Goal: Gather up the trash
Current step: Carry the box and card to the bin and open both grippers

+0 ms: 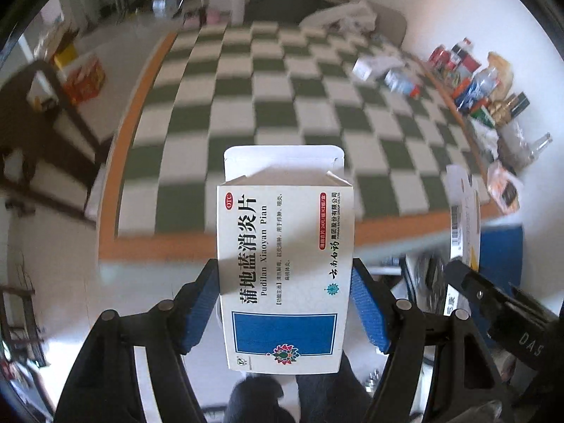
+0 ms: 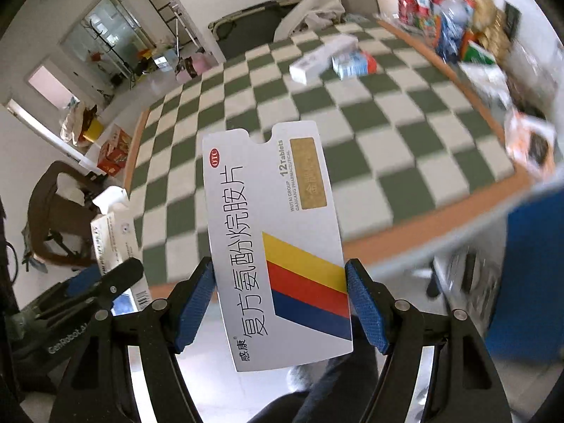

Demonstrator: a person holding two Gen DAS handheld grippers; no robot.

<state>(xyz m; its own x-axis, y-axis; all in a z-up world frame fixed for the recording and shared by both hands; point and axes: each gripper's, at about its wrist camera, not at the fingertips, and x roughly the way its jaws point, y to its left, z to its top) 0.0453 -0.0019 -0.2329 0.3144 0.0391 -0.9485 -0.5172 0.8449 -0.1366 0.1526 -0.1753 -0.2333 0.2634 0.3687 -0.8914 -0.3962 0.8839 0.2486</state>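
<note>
Blue-padded left fingers (image 1: 285, 303) clamp my open box (image 1: 285, 261), right fingers (image 2: 280, 303) a flat carton (image 2: 278, 246); both point lengthwise away over the checkered worktop (image 1: 268, 105).

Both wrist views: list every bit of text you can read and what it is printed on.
"OTC", "蒲地蓝消炎片", "Pudilan Xiaoyan Pian", "云南白药": blue and white box in left gripper.
"OTC", "复方氨酚烷胺片", "感康", "12 Tablets", "WUTAI GROUP": flat striped box in right gripper.
"DAS": right gripper's body, left view.
Small print, gold patch, table packaging: unreadable.
</note>
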